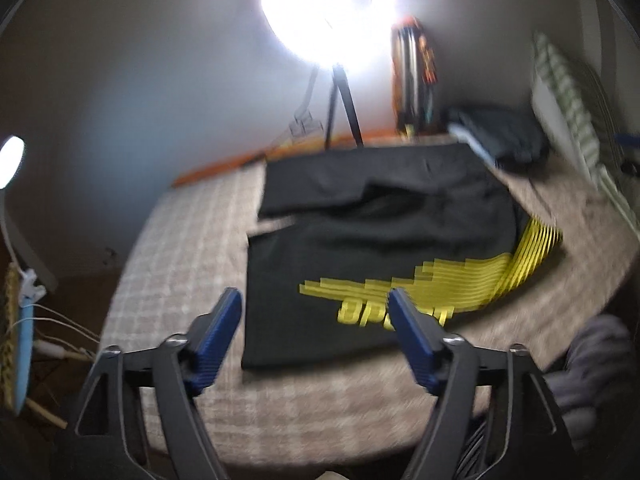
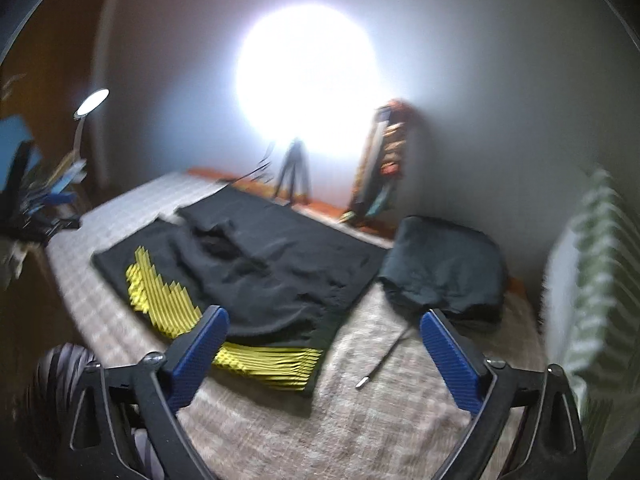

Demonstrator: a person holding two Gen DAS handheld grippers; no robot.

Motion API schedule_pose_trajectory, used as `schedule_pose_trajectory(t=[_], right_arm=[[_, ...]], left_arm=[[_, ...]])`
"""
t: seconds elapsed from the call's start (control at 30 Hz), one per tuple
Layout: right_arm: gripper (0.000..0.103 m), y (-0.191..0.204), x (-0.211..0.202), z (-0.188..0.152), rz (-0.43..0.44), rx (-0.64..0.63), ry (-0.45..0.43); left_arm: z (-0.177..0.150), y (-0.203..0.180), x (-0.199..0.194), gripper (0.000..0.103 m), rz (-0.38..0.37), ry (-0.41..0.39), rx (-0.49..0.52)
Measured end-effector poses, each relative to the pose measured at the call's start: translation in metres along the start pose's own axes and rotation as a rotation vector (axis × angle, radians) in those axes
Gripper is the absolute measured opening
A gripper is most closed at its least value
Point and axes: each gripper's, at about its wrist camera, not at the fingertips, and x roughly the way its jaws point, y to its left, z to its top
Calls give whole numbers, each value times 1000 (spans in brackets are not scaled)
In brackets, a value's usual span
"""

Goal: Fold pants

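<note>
From the left wrist view, the left gripper (image 1: 314,300) hangs above the near part of a bed covered by a beige checked blanket (image 1: 176,264). Its two blue-padded fingers (image 1: 218,334) stand wide apart with nothing between them. The black pants (image 1: 372,220) lie spread on the blanket just beyond the fingertips, filling the middle of the view; the near edge of the cloth sits between the two fingers and slightly past them, apart from both. A yellow striped print (image 1: 452,280) with lettering runs across the near right part of the cloth, and the right finger overlaps it in the picture. On the far right lies a dark folded garment (image 1: 504,136). A bright ring light (image 1: 328,4) on a tripod stands at the far side against the wall.

From the right wrist view, the right gripper (image 2: 324,318) is likewise released, its blue fingers (image 2: 452,360) spread wide and holding nothing. The pants (image 2: 272,256) lie ahead and to the left of the gap, their yellow print (image 2: 168,300) next to the left finger, with a corner of the cloth reaching into the gap's left side. The bare blanket (image 2: 380,420) fills the rest of the gap. The dark folded garment (image 2: 444,264) lies just beyond the right finger. The ring light (image 2: 308,76) glares at the far wall. Both views are motion-blurred.
</note>
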Motion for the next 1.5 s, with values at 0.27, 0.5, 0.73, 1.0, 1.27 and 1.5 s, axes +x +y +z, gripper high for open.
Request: schedule_pose_trajectory(t=[0.27, 0.5, 0.73, 1.0, 1.27, 1.5], right_arm=[[73, 38, 66, -27, 181, -214, 170], [62, 77, 118, -62, 277, -321, 297], [61, 93, 148, -82, 235, -433, 340], [18, 90, 164, -72, 184, -452, 366], [5, 85, 162, -44, 166, -420, 325], [2, 86, 153, -39, 144, -401, 288]], left_arm=[[-34, 9, 50, 44, -52, 174, 151], [-51, 5, 86, 38, -84, 267, 248], [-51, 9, 93, 38, -108, 258, 244], [-48, 4, 100, 42, -107, 249, 306], [-39, 3, 111, 20, -142, 231, 312], [-24, 1, 105, 2, -147, 141, 282]])
